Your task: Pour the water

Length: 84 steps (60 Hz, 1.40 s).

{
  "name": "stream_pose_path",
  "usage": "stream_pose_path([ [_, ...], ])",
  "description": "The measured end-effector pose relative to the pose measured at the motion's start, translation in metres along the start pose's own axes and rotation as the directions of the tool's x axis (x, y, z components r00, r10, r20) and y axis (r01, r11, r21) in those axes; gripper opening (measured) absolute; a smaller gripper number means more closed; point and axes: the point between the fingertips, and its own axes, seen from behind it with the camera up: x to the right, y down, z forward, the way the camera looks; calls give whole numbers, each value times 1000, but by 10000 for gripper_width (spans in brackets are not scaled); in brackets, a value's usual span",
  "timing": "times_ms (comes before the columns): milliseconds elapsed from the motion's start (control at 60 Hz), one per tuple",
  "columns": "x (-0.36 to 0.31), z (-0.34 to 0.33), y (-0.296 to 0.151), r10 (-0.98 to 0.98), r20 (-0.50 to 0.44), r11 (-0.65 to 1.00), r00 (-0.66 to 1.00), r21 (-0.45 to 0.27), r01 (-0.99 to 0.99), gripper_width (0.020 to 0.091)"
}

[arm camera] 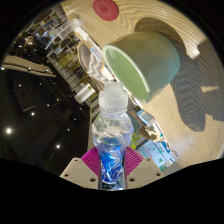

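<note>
My gripper [110, 165] is shut on a clear plastic water bottle [111, 128] with a blue label; both pink pads [93, 160] press its crumpled sides. The bottle points away from me and is tilted, with its open neck [114, 94] just below the rim of a light green cup [143, 62]. That cup stands on a pale wooden table [195, 95] and its open mouth faces the bottle. I cannot see any water flowing.
A red round object [105, 9] lies on the table beyond the cup. Shelves with packaged goods [62, 50] and a dark ceiling with lights [30, 110] fill the side beside the bottle. Small items [155, 150] lie near the fingers.
</note>
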Motion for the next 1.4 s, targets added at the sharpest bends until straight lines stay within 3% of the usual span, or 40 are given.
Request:
stream_pose_path([
  [167, 3, 10, 0, -91, -80, 996, 993, -34, 88, 268],
  [183, 2, -16, 4, -109, -84, 993, 990, -42, 106, 270],
  [283, -11, 12, 9, -330, -138, 942, 934, -107, 317, 267],
  [333, -23, -8, 16, -465, -144, 883, 874, -151, 445, 267],
  [433, -56, 2, 5, -764, -152, 645, 627, -208, 735, 270],
  [550, -113, 1, -17, -957, -167, 268, 238, -188, 945, 273],
  [683, -169, -17, -62, -947, -228, -184, -226, -191, 964, 270],
  [817, -180, -34, -119, -825, -288, -419, -487, -269, 867, 271],
  [967, -153, -54, -192, -725, -341, -479, -598, -374, 794, 273],
  [1083, -123, -70, -228, -722, -354, -450, -595, -414, 791, 274],
  [1283, -91, -94, -275, -677, -415, -423, -609, -457, 782, 279],
  [1400, -93, -98, -275, -687, -420, -429, -594, -425, 797, 294],
])
